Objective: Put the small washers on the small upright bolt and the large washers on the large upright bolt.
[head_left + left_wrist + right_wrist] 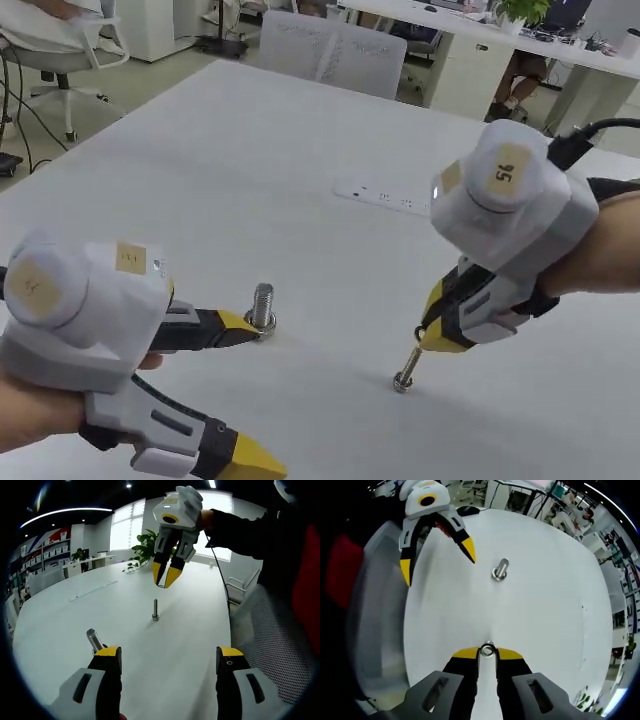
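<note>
Head view looks down on a smooth, matt white bench (250, 150), with a flat white power strip (385, 197) lying farther back. Two threaded steel bolts stand on the bench, well apart. The large bolt (262, 307) is thick and stubby, with flat metal rings round its foot (how many I cannot tell). The small bolt (406, 370) is thin as a nail and wider at its foot.

The left gripper (250, 395) is spread wide and holds nothing. One of its yellow tips lies just beside the large bolt's foot, and the other is well clear, toward the person.

In the right gripper view the right gripper (487, 655) is pinched almost closed on a small washer (487, 650), a thin shiny ring caught between its yellow tips. From the head view those tips hang just above the top of the small bolt, and in the left gripper view they are clear of it.
</note>
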`<state>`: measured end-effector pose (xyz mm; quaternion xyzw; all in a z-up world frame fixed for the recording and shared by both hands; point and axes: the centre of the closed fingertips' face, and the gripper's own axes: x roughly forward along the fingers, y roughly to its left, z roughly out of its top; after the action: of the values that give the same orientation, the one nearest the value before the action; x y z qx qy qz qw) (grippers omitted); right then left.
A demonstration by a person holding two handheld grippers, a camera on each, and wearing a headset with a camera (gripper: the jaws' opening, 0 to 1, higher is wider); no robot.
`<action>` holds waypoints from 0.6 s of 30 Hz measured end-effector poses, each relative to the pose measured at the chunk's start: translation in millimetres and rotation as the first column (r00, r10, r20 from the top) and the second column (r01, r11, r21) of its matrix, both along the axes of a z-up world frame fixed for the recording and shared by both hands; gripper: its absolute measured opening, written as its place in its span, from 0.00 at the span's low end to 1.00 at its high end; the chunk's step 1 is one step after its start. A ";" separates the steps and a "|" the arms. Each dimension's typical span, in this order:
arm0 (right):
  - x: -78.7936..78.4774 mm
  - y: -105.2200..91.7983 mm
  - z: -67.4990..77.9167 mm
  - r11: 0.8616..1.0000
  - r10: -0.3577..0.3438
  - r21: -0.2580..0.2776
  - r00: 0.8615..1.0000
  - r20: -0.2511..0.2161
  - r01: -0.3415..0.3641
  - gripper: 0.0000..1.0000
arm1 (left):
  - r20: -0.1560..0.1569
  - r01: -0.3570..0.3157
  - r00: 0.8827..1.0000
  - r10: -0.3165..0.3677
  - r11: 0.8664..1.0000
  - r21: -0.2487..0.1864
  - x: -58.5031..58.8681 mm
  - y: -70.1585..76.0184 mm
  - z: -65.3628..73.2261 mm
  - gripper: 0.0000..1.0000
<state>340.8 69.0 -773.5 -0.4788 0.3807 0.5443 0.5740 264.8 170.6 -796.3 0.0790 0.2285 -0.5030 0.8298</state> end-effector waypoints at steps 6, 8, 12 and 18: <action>8.3 -5.7 -9.1 1.000 -0.007 -0.018 1.000 -0.008 0.007 0.13 | -0.004 -0.004 1.000 0.004 1.000 -0.001 -1.3 0.0 -1.2 0.77; 9.7 -7.3 -12.0 1.000 -0.010 -0.022 1.000 -0.012 0.010 0.13 | -0.006 -0.005 1.000 0.005 1.000 0.000 -1.7 0.1 -2.3 0.77; 9.3 -8.7 -16.7 1.000 -0.011 -0.027 1.000 -0.024 0.010 0.13 | -0.011 -0.005 1.000 0.005 1.000 0.002 -3.1 -0.4 -4.1 0.77; 9.1 -9.1 -23.5 0.999 -0.008 -0.037 0.999 -0.031 0.007 0.13 | -0.015 -0.006 1.000 0.006 1.000 0.004 -4.2 -0.3 -5.4 0.77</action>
<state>349.9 59.9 -797.0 -0.4793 0.4016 0.5424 0.5611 260.6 170.3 -801.7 0.0762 0.2358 -0.5005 0.8295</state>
